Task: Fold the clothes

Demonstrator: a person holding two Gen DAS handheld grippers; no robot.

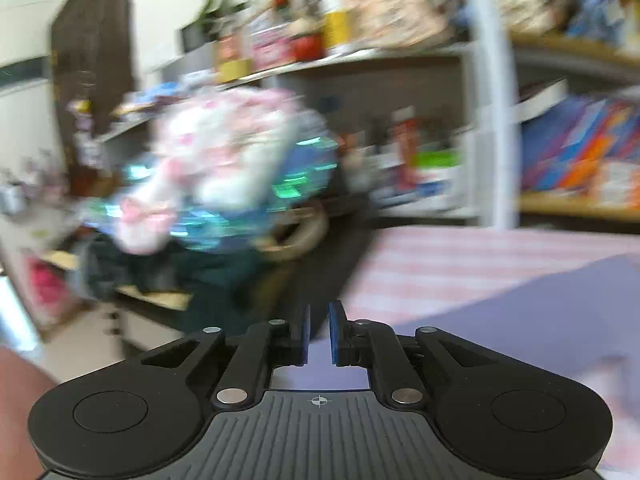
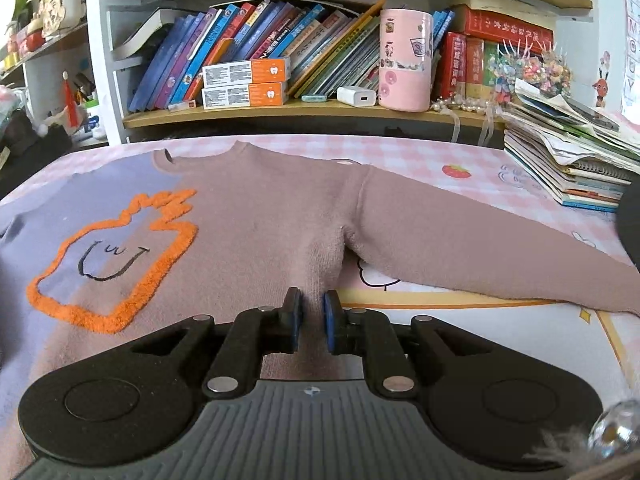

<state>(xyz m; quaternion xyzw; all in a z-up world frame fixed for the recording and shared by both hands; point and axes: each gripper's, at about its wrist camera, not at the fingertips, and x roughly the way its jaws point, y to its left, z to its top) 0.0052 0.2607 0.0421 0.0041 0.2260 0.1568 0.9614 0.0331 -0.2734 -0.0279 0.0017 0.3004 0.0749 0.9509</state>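
The right gripper (image 2: pixel 312 322) sits low at the bottom centre of its view, level and pointing forward over the sweater (image 2: pixel 256 216). Its blue-padded fingers (image 2: pixel 295 320) are close together with a fold of the brownish knit between them, near the side seam under the sleeve (image 2: pixel 480 240).

The left gripper (image 1: pixel 319 334) is held level above the table edge in a heavily blurred view; its fingers stand a narrow gap apart, and whether they hold the purple fabric (image 1: pixel 520 312) below them cannot be told.

Writing on the book spines (image 2: pixel 248 36) and the two orange-and-white boxes (image 2: pixel 246 82) is too small to read.

The sweater lies flat on a pink checked tablecloth (image 2: pixel 460 152), half purple, half dusty brown, with a fuzzy orange outline (image 2: pixel 116 252) around a drawn smiling face. Its sleeve stretches toward the right edge of the frame.
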